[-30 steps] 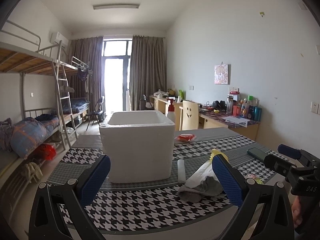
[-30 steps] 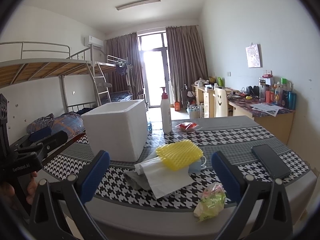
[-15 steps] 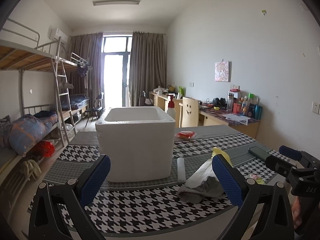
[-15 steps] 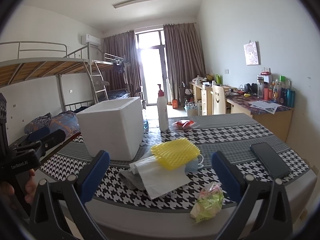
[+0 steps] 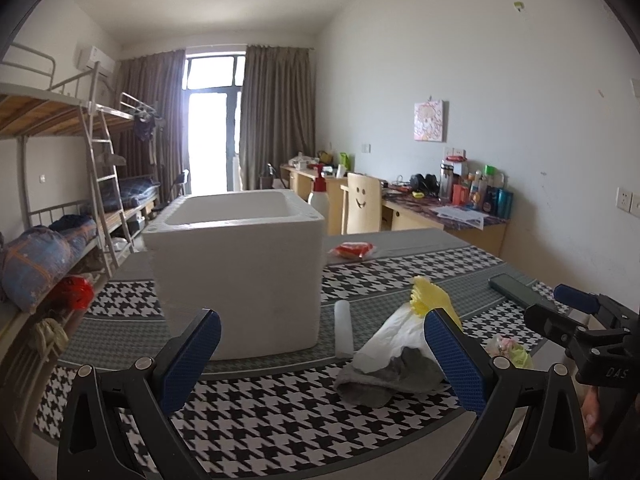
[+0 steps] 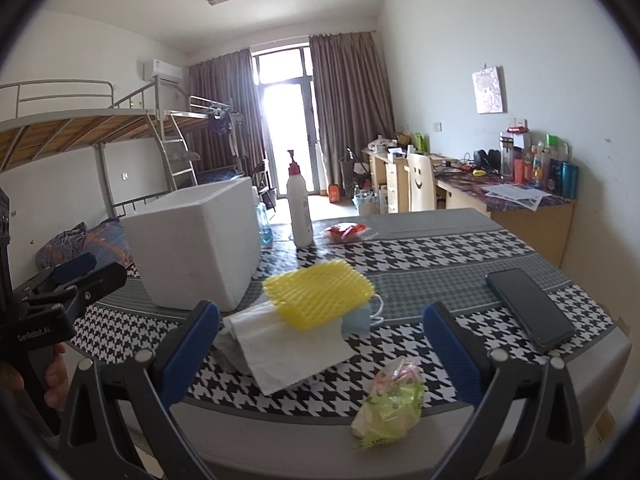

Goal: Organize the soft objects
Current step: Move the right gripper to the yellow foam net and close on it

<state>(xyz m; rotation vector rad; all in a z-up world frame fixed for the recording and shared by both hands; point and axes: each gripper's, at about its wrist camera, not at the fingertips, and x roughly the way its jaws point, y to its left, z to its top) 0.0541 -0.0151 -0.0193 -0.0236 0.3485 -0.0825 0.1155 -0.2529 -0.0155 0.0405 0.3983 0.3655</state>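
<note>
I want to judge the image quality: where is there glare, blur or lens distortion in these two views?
Left wrist view: the balcony door is overexposed and hazes the curtains; the table edge bows from the fisheye. Right wrist view: the same door blows out white, the yellow foam net looks slightly soft, and dark vignette fills the corners.

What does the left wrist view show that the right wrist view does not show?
Only the left wrist view shows the open inside of the foam box and a white roll beside it. Only the right wrist view shows the blue mask under the yellow foam net and the whole pump bottle. Both show the phone, the white sheet, and open, empty claws.
</note>
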